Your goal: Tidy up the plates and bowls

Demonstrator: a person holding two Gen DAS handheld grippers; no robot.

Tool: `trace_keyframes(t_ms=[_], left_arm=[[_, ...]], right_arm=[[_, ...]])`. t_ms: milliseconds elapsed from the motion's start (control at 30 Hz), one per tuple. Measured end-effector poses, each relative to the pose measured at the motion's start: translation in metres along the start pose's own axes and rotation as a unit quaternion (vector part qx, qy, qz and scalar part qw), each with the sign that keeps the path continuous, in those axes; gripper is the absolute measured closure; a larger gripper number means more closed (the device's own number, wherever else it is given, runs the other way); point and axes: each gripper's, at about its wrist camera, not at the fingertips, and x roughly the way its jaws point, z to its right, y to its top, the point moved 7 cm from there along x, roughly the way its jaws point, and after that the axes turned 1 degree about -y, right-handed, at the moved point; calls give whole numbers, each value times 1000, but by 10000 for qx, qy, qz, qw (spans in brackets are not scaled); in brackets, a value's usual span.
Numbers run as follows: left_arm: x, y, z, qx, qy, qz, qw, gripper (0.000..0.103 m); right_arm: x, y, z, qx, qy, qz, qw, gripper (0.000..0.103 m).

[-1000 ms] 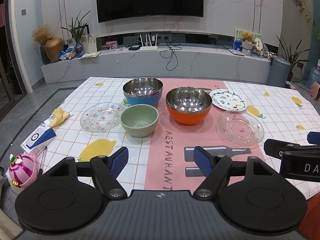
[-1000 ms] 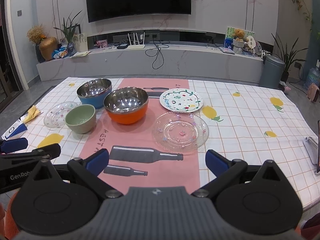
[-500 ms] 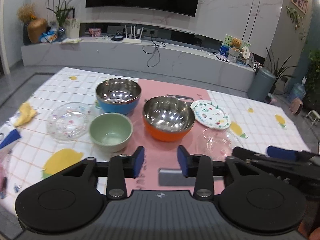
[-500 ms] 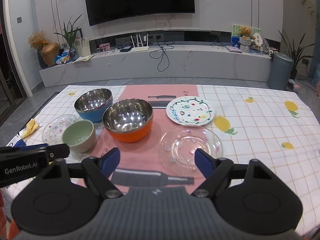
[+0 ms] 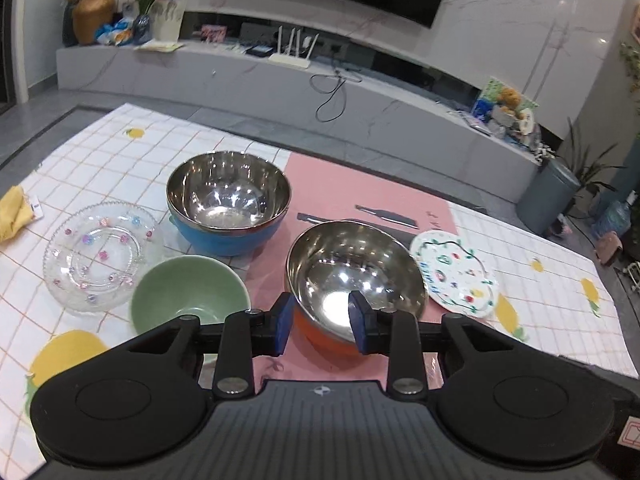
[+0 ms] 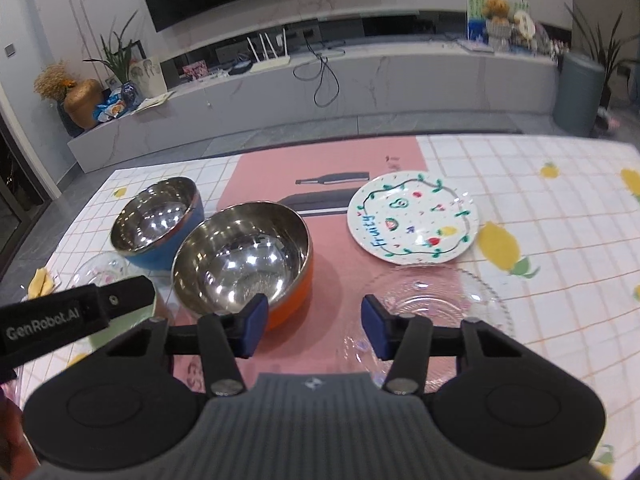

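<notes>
An orange steel-lined bowl stands mid-table beside a blue steel-lined bowl. A green bowl sits in front of the blue one. A clear flowered glass plate lies at the left. A white painted plate and a second clear glass plate lie at the right. My left gripper is open, jaws narrowed, straddling the orange bowl's near rim. My right gripper is open and empty, between the orange bowl and the clear plate.
The table has a checked lemon cloth with a pink centre strip. A yellow cloth lies at the left edge. The left gripper's body shows at the left of the right wrist view.
Both grippers have moved forward and lower towards the dishes. The left gripper's jaws have narrowed and now straddle the orange bowl's rim. The right jaws have also narrowed somewhat.
</notes>
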Motion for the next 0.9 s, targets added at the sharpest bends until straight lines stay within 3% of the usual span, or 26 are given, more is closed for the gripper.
trace_keyframes(t_ms=[133, 433, 567, 700, 733, 900], left_arm=[[23, 3, -4, -241, 69, -145, 9996, 66], [55, 7, -7, -228, 384, -330, 9985, 66], [64, 7, -8, -210, 460, -415, 9979, 66], [70, 5, -10, -238, 494, -487, 9973, 83], [71, 5, -11, -243, 496, -488, 9973, 91], [69, 5, -12, -230, 504, -485, 9973, 93]], right_arm=[[23, 8, 0, 232, 77, -146, 9996, 57], [56, 19, -3, 259, 66, -252, 9993, 60], [64, 18, -3, 296, 76, -318, 9990, 72], [71, 18, -2, 437, 157, -381, 9982, 85], [71, 18, -3, 466, 194, -380, 9980, 87], [70, 18, -5, 466, 162, -382, 9980, 91]])
